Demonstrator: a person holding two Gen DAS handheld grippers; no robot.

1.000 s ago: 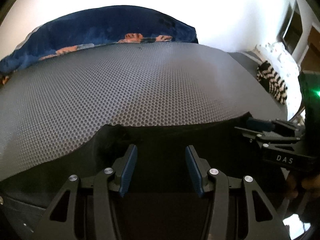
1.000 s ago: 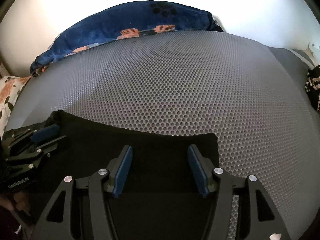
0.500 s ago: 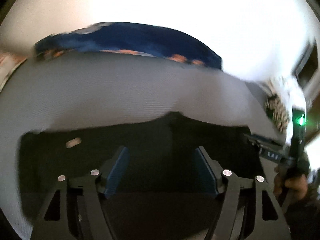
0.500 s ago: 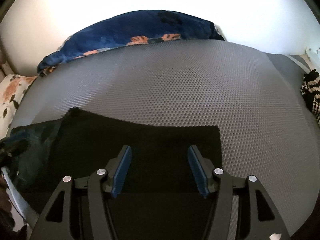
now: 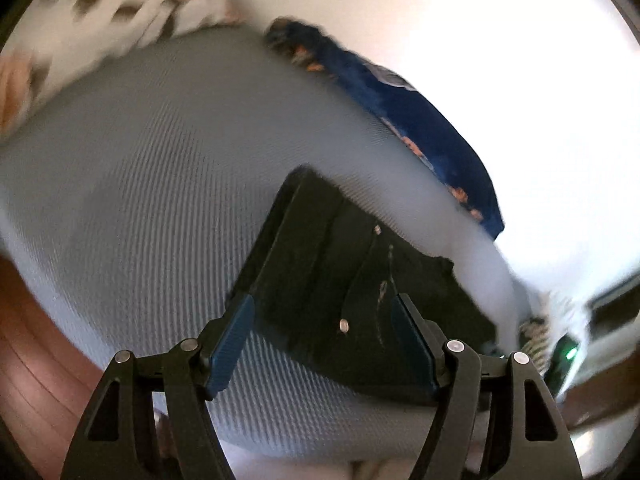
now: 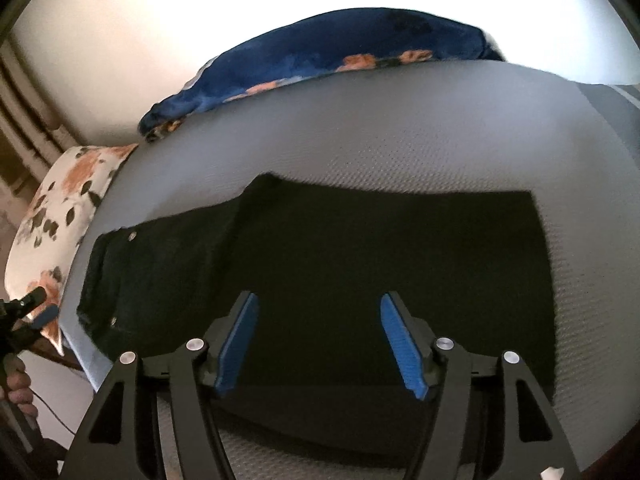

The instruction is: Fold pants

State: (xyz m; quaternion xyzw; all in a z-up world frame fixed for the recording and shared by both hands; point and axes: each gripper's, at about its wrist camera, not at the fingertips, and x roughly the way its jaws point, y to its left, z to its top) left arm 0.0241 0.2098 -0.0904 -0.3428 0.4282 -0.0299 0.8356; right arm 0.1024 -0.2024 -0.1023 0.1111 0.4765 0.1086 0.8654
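Note:
Black pants (image 6: pixel 360 248) lie flat on the grey mesh mattress (image 6: pixel 400 128), legs folded over, waistband with metal button at the left end (image 6: pixel 132 236). In the left wrist view the pants (image 5: pixel 340 272) run away diagonally, waistband end nearest. My left gripper (image 5: pixel 320 344) is open and empty, hovering at the waistband end; it also shows at the left edge of the right wrist view (image 6: pixel 36 312). My right gripper (image 6: pixel 318 344) is open and empty above the near edge of the pants' leg part.
A dark blue floral blanket (image 6: pixel 340 48) lies along the far edge of the mattress by the white wall. A white floral pillow (image 6: pixel 68 200) sits off the left end. A striped black-and-white item (image 5: pixel 536 332) lies at the far right. Brown floor (image 5: pixel 32 340) shows beside the mattress.
My left gripper has swung away to the left end of the pants and turned, now looking along them. My right gripper has risen and pulled back; more of the pants shows.

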